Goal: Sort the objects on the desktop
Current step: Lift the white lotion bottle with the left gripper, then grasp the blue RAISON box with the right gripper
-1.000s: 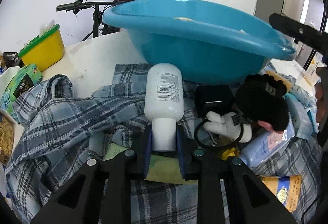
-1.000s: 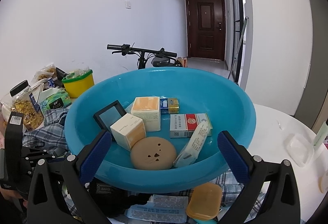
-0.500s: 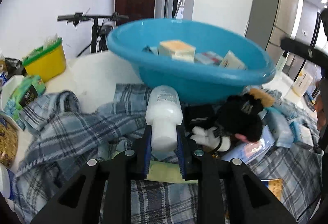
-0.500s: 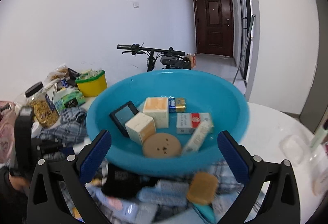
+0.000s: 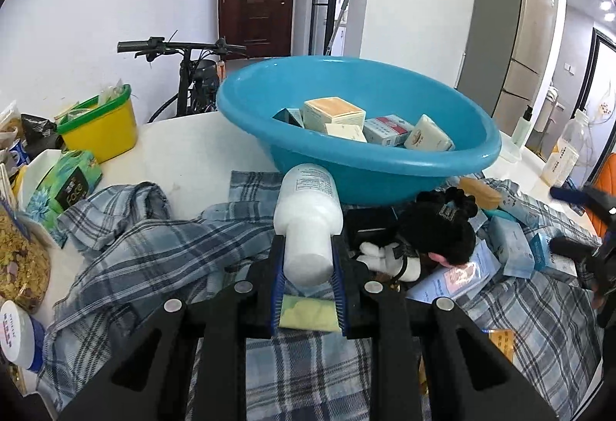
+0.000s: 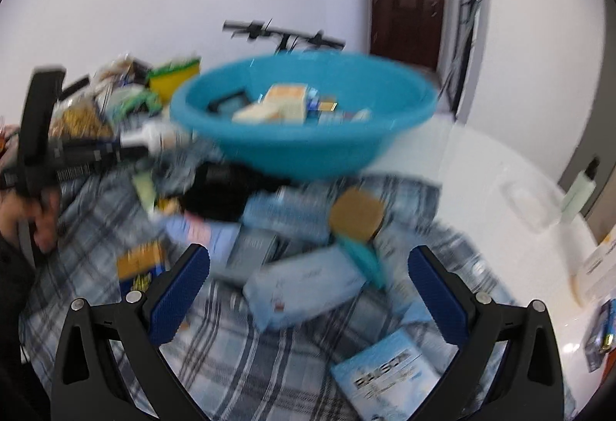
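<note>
My left gripper is shut on the cap end of a white bottle, held clear above the plaid cloth and pointing toward the blue basin. The basin holds several small boxes. In the blurred right wrist view my right gripper stands wide open with nothing between its fingers, over a heap of blue packets and a round tan disc. The left gripper with the bottle shows at the left there, in front of the basin.
A black-haired doll and blue packets lie right of the bottle. A yellow tub, a green box and a jar of dried flowers stand left. A bicycle leans behind the white table.
My left gripper has risen with the bottle, so the basin's inside now shows. My right gripper has drawn back from over the basin and tipped down toward the packets on the cloth.
</note>
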`<state>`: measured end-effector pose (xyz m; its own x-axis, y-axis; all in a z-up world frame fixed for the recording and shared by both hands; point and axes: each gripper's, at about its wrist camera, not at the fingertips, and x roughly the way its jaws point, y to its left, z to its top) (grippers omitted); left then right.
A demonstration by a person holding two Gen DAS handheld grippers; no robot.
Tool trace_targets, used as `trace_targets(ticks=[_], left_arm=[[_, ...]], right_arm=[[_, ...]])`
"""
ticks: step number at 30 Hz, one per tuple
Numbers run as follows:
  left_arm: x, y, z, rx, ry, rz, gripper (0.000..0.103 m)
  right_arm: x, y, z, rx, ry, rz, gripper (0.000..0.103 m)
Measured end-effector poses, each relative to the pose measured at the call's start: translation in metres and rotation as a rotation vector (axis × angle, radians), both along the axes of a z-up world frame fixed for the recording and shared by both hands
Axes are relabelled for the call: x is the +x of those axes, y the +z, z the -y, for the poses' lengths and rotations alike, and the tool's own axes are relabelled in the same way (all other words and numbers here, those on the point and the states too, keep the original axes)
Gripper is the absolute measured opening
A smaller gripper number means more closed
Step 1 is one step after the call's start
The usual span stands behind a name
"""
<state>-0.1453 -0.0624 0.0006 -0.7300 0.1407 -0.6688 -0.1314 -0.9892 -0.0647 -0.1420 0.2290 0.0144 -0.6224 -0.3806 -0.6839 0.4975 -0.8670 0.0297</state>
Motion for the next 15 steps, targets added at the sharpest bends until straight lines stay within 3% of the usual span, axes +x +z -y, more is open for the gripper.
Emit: trace_targets(ticks=[7, 15], left_arm=[[0.020, 0.004, 0.005, -0.007, 0.011, -0.026, 0.024], [0.036, 0.007, 0.001, 0.018, 0.004, -0.052, 0.024]], right_arm=[[0.001, -0.029, 0.011, 0.065, 0.006, 0.087, 0.103], [0.022, -0.028, -0.059, 0.132, -0.048, 0.070, 0.103]])
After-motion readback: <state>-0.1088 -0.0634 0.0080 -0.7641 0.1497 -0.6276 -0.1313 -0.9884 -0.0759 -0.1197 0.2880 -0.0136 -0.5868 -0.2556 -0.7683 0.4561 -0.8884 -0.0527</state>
